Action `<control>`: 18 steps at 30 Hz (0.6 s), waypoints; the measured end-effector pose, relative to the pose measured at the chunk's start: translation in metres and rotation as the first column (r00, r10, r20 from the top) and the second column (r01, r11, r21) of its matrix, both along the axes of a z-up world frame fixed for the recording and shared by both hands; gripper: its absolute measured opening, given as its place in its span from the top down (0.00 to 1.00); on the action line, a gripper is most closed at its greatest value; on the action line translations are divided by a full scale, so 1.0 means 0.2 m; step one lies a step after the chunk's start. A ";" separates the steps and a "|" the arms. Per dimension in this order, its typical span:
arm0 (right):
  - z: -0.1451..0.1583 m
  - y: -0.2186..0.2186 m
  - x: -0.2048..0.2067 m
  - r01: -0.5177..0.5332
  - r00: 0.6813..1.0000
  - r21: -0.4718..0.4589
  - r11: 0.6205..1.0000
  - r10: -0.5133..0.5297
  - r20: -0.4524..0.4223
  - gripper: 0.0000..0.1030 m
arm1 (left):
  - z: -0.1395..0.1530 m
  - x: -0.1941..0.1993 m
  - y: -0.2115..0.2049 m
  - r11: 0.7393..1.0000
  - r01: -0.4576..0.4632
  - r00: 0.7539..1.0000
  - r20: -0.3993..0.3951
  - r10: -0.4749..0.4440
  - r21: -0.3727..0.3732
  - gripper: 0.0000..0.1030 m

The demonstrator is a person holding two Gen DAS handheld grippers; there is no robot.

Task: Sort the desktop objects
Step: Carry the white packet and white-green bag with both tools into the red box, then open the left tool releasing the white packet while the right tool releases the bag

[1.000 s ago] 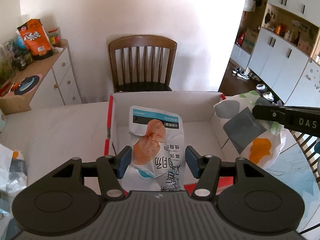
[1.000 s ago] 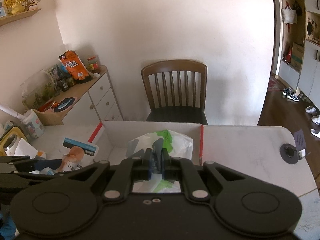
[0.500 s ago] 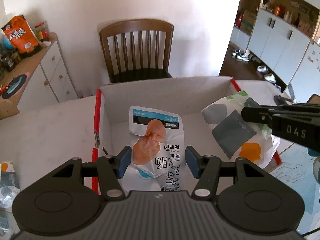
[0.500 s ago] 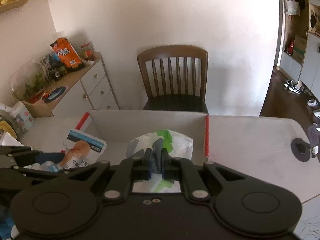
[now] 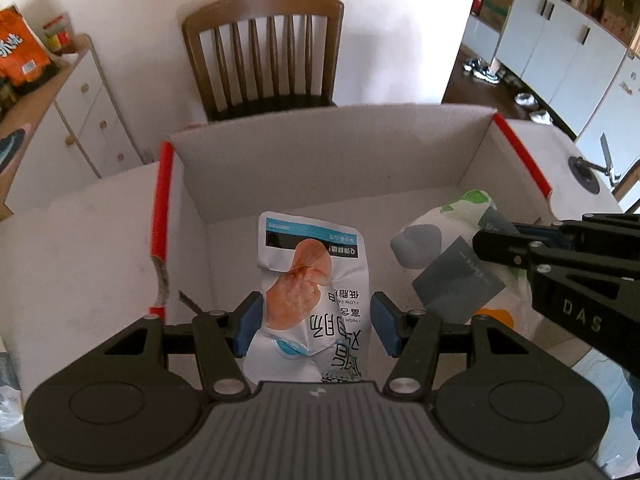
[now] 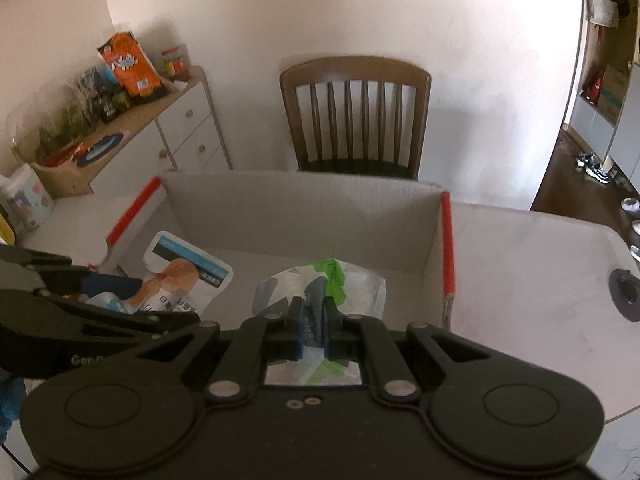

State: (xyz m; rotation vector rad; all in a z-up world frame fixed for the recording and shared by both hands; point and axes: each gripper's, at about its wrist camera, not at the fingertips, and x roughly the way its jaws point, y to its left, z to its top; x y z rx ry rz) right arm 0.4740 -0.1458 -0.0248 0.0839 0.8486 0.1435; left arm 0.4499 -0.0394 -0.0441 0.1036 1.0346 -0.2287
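Snack pouch, white crinkled foil with orange print (image 5: 308, 300), hangs over the open cardboard box (image 5: 320, 168), grasped by our left tool (image 5: 316, 326). Right tool (image 6: 312, 326) is clenched on the soft white patterned plastic bag (image 6: 352, 280). We judge both light, floppy; hold edges.

A dark wooden slat-back chair (image 5: 264, 52) stands at twelve o'clock against a plain pale wall (image 6: 320, 8). A white drawer cabinet (image 6: 180, 128) sits at ten o'clock; white cupboards (image 5: 560, 56) over dark floor at two o'clock.
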 end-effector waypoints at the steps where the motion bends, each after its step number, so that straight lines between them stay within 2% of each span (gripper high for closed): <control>1: -0.01 0.00 0.00 -0.002 1.000 -0.003 1.000 0.002 -0.004 0.92 | -0.01 0.01 0.00 1.000 0.005 1.000 -0.005 -0.005 0.003 0.44; 7: -0.06 0.01 0.02 -0.020 0.999 -0.019 1.000 0.020 -0.040 0.91 | -0.08 0.04 -0.02 1.000 0.018 0.999 -0.046 -0.017 0.022 0.44; 11: -0.07 0.05 0.03 -0.051 0.997 -0.032 0.998 0.049 -0.054 0.91 | -0.12 0.07 -0.01 1.000 0.024 0.995 -0.101 -0.022 0.015 0.44; 18: -0.12 0.08 0.05 -0.060 0.994 -0.064 0.996 0.054 -0.090 0.91 | -0.15 0.09 -0.03 0.999 0.036 0.990 -0.138 -0.032 0.028 0.43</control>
